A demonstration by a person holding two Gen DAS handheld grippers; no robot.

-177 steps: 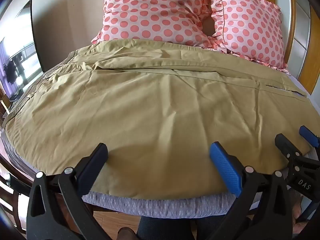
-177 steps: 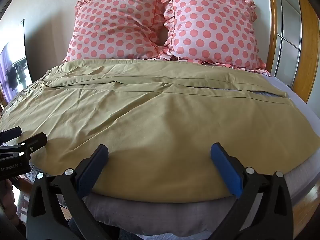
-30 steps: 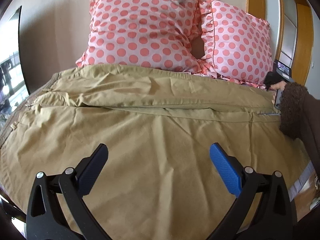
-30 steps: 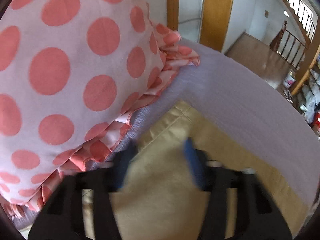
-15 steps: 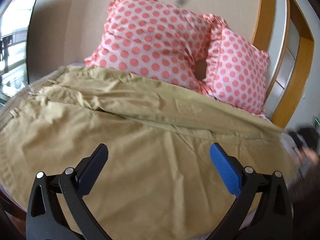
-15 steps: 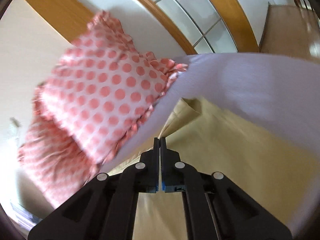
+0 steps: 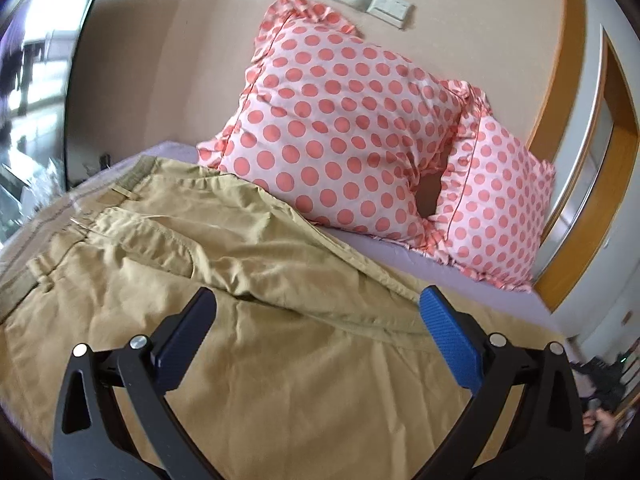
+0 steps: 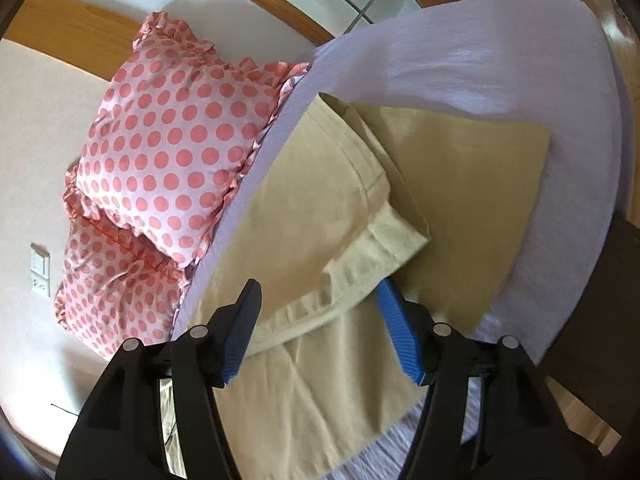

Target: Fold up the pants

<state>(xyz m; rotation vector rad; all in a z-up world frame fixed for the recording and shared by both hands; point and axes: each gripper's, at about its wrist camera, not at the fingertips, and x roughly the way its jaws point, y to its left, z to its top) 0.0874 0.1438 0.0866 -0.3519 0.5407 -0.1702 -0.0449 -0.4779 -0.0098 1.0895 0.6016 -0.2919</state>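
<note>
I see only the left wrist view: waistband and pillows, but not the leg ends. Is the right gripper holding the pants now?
Observer: No. The right gripper is open. The hem of one pant leg lies between its fingers, not pinched.
Operator: Are both leg ends aligned?
Observer: No. The upper leg lies slanted across the lower leg, whose end reaches further over the sheet.

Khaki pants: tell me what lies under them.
The khaki pants lie on a lavender bed sheet, which shows along their edges. Whatever is beneath their middle is covered by the fabric.
</note>
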